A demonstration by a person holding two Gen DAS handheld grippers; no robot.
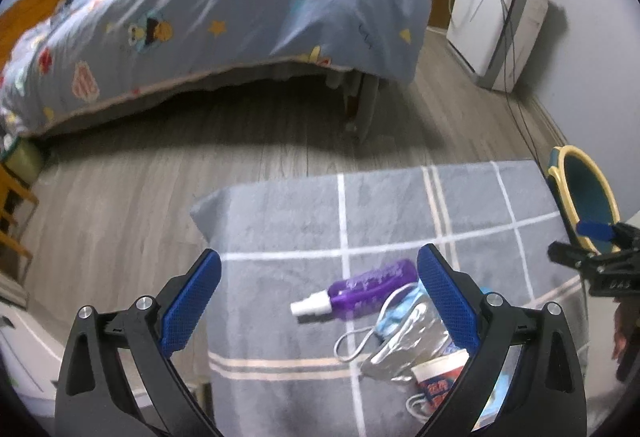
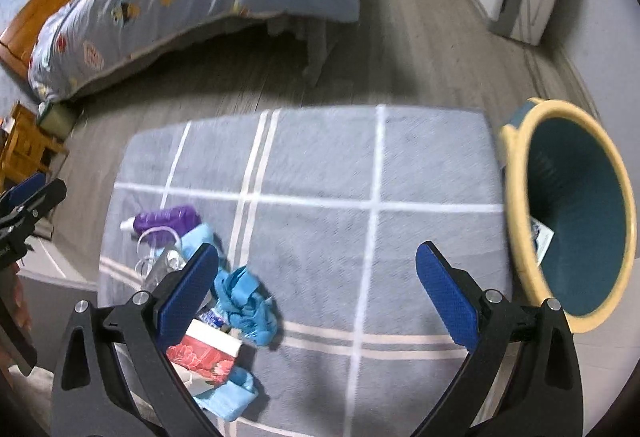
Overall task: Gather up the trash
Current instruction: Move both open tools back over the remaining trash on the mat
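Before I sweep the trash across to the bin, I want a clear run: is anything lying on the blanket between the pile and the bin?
Nothing visible. The trash pile sits at the left of the grey blanket; the stretch toward the bin on the right is bare fabric. Only the open right gripper hovers there.

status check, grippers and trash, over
Left gripper open, empty. Right gripper open, empty. Trash pile on blanket; bin at right. Path clear.

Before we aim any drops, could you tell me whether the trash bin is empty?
Not empty: the right wrist view shows one white card or wrapper inside the trash bin, against its teal wall.
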